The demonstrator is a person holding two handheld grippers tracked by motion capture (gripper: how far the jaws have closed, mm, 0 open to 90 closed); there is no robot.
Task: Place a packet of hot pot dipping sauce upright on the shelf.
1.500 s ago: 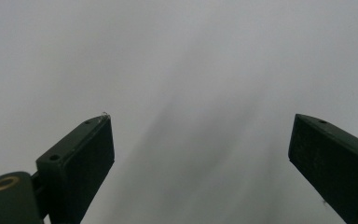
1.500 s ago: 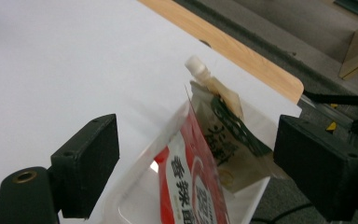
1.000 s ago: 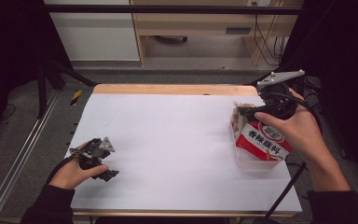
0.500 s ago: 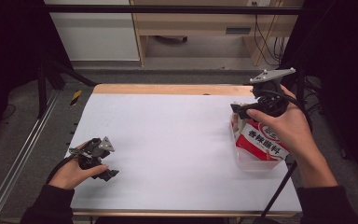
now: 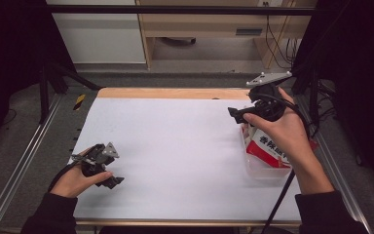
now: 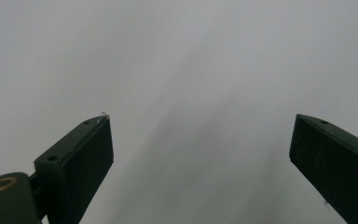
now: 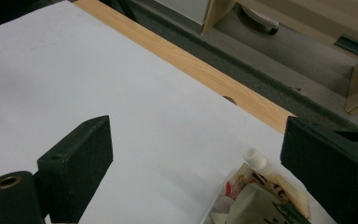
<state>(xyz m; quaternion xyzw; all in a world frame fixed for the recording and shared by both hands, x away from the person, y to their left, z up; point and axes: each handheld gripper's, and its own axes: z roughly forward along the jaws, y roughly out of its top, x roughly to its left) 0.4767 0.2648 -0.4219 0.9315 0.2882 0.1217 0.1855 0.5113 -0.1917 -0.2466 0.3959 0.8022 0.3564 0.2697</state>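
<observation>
A clear plastic box [image 5: 260,169] stands near the white table's right edge, holding a red-and-white packet [image 5: 268,145]. In the right gripper view the box [image 7: 223,196] holds a pouch with a white cap [image 7: 255,158] and other packets. My right gripper [image 5: 237,114] hovers just beyond the box's far end, pointing left. Its jaws stand wide apart with nothing between them [image 7: 196,140]. My left gripper [image 5: 102,168] rests low at the table's near left. It is open over bare white tabletop [image 6: 200,144].
The white table top [image 5: 175,146] has a wooden strip [image 5: 175,92] along its far edge. A metal rail [image 5: 24,165] runs along the left side. Beyond the table are a cabinet [image 5: 199,24] and hanging cables [image 5: 272,44]. A yellow-and-black item [image 5: 79,101] lies on the floor.
My right gripper has lifted off the box and moved left and toward the far edge. The left gripper has stayed still.
</observation>
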